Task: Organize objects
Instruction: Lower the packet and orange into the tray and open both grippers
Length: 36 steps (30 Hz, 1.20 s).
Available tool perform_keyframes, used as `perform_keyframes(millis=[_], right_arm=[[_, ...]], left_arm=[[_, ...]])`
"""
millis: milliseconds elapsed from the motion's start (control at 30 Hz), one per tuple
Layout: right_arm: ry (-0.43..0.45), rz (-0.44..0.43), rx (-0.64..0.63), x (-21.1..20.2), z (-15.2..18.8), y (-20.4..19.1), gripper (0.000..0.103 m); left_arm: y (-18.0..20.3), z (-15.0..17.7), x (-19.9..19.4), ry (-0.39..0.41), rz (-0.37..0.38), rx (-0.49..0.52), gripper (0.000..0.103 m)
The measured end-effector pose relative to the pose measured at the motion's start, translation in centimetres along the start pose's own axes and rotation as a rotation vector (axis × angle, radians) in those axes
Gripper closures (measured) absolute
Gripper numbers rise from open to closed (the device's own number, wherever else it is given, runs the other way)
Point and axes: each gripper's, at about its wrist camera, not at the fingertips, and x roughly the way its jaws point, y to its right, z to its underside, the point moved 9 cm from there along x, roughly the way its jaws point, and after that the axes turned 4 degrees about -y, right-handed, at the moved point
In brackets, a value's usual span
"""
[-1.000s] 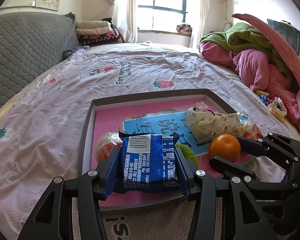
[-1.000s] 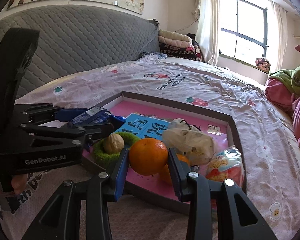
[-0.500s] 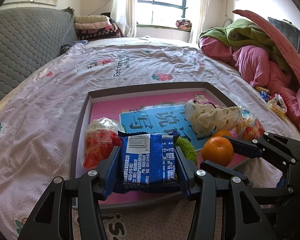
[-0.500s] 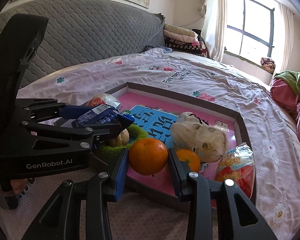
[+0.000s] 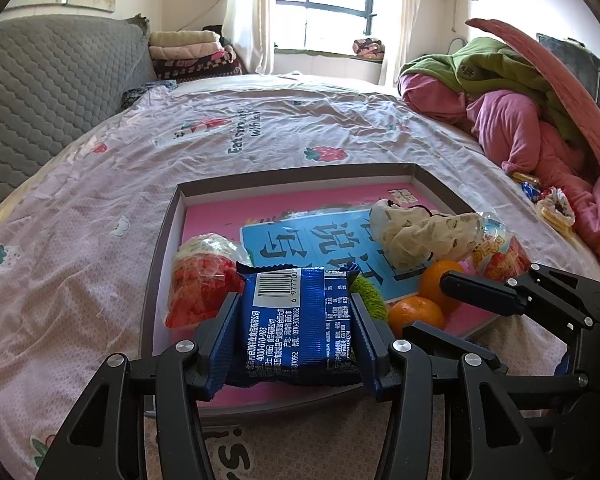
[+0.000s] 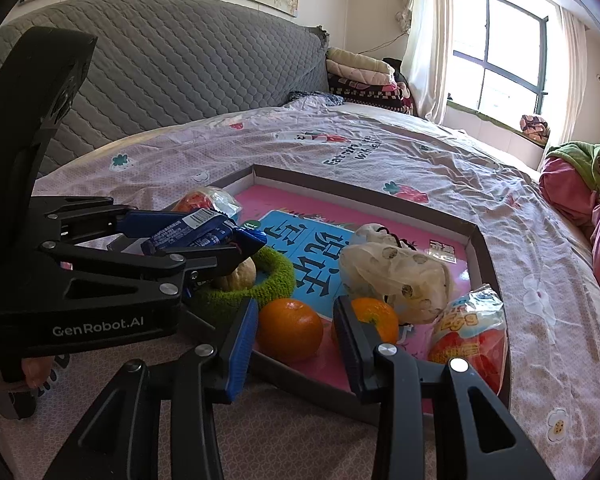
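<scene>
- Daylight from the window falls on a wide bed under a lilac strawberry sheet. There is bare sheet to the left of and beyond the tray. A grey quilted headboard closes the left side, and a heap of pink and green bedding closes the right.
- One shallow tray with a raised dark rim lies on the bed, its near rim just below both tools. Its far left corner is bare pink floor; the right half is crowded.
- The left tool pinches one blue packet by its two long sides and holds it in the air above the tray's near left part. The packet's long axis runs along the fingers, with the barcode end pointing toward the far rim.
- The right tool is partly spread around one orange just inside the near rim. A sliver of pink shows beside one finger, so I cannot tell whether it grips the fruit.
- A second orange sits just beyond it, which makes two.
- Two red snack bags lie in the tray, one at the left and one at the right edge.
- One walnut rests inside one green fuzzy ring, under the packet.
- One pale spotted plastic bag lies on one blue-covered book.
</scene>
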Motion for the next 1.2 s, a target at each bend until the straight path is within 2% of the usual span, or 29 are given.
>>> perform_keyframes(millis=[300,633,833,900,967,1200], right_arm=[[0.008,0.016,0.021,-0.7,0.0,0.7,0.062],[0.017,0.027,0.037,-1.3,-0.1,1.2,0.061],[0.021,0.030,0.041,-1.6,-0.1,1.2,0.061],[0.024,0.032,0.043,-1.7,-0.1,1.3,0.059],[0.027,0.029,0.047,-1.8,-0.2,1.4,0.052],[0.036,0.038,0.067,-2.0,-0.4,1.8,0.048]], left_arm=[[-0.2,0.0,0.1,-0.012,0.000,-0.006,0.049],[-0.5,-0.8,-1.0,0.034,-0.007,-0.012,0.048],[-0.4,-0.8,-1.1,0.035,-0.010,-0.007,0.048],[-0.4,-0.8,-1.2,0.032,-0.011,-0.007,0.048],[-0.4,-0.8,-1.2,0.033,-0.012,-0.008,0.048],[-0.5,-0.9,-1.5,0.032,-0.014,-0.016,0.048]])
